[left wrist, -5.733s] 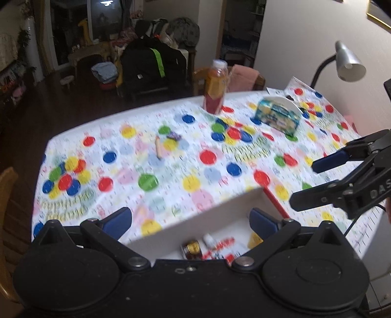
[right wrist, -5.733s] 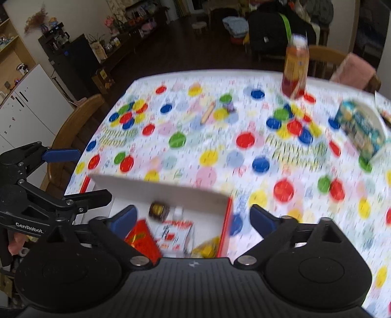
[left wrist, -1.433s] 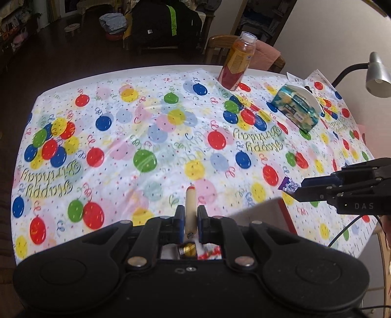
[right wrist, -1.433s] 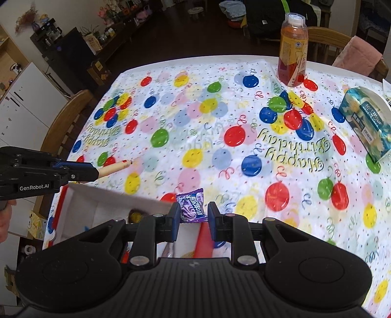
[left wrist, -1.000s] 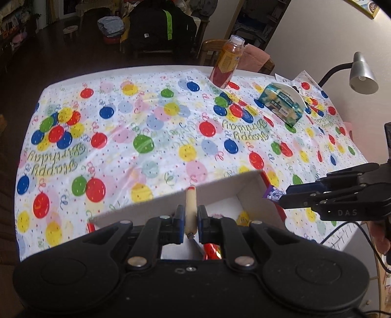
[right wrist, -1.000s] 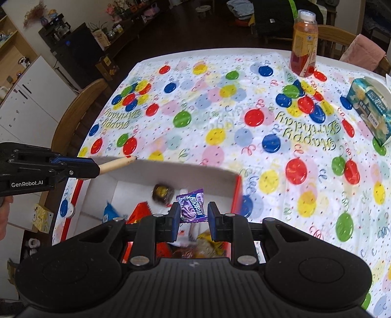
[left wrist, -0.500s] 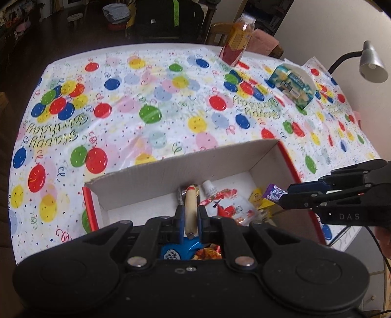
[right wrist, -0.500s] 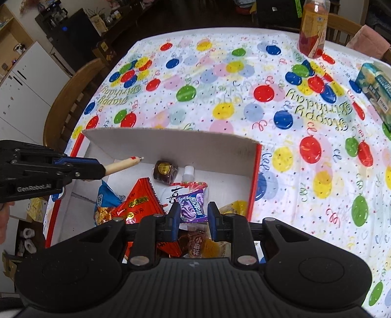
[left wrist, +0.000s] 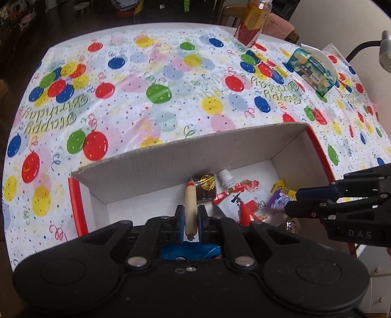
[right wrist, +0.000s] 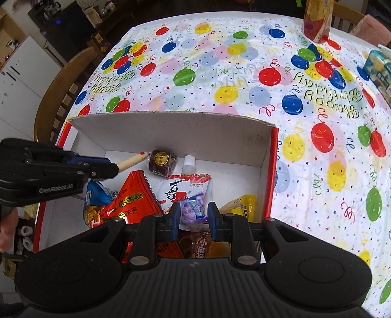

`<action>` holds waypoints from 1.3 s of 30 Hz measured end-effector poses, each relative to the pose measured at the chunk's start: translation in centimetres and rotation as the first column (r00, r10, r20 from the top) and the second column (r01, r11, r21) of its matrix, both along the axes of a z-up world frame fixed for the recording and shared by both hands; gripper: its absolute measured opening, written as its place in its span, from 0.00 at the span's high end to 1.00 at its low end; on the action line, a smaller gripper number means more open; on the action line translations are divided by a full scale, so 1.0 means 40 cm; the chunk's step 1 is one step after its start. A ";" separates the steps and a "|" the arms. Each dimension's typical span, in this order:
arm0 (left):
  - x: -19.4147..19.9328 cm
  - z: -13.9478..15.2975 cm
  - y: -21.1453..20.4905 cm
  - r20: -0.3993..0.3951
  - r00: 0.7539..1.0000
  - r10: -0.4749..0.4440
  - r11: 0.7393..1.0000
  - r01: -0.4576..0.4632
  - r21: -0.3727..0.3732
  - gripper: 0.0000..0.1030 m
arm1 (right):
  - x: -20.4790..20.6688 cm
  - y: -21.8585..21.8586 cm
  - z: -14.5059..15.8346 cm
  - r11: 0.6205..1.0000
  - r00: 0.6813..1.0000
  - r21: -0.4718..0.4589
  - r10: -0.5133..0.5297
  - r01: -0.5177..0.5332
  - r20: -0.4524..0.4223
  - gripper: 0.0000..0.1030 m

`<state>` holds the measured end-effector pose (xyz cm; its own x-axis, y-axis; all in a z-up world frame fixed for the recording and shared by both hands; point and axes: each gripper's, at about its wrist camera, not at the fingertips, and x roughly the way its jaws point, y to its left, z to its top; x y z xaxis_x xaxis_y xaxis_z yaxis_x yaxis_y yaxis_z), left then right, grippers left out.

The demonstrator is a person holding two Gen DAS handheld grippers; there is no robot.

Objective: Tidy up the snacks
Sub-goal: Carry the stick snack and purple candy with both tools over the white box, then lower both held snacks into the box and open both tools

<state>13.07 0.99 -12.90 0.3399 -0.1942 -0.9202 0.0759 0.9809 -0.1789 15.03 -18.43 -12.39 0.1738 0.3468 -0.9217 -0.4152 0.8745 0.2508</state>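
Two grippers hang over one red-edged cardboard box [right wrist: 270, 156] at the near edge of the balloon tablecloth [left wrist: 171, 80], which reads "Happy Birthday". The left gripper [left wrist: 190, 221], marked "GenRobot.AI", is clamped on one beige sausage stick [left wrist: 190, 208], tip pointing at the gold-labelled brown sweet [right wrist: 161, 160]. The right gripper [right wrist: 194, 217], marked "DAS", pinches one purple candy wrapper [right wrist: 191, 210] above the white drink pouch [right wrist: 185, 188]. One juice bottle [left wrist: 254, 22] stands at the far edge.

"Happy Birthday" runs across the tablecloth [right wrist: 244, 80]; "DAS" marks the right claw [left wrist: 292, 199], "GenRobot.AI" the left claw [right wrist: 114, 168].
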 end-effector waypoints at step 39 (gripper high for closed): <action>-0.152 0.164 -0.019 0.205 0.977 -0.050 0.998 0.054 -0.014 0.13 | -0.140 -0.063 0.161 0.983 0.984 0.155 -0.122 0.102 0.128 0.42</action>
<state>7.00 0.22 -6.36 0.5097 -0.2333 -0.8281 0.1632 0.9713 -0.1731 9.41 -20.94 -5.96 0.3398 0.4483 -0.8268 -0.3557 0.8750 0.3283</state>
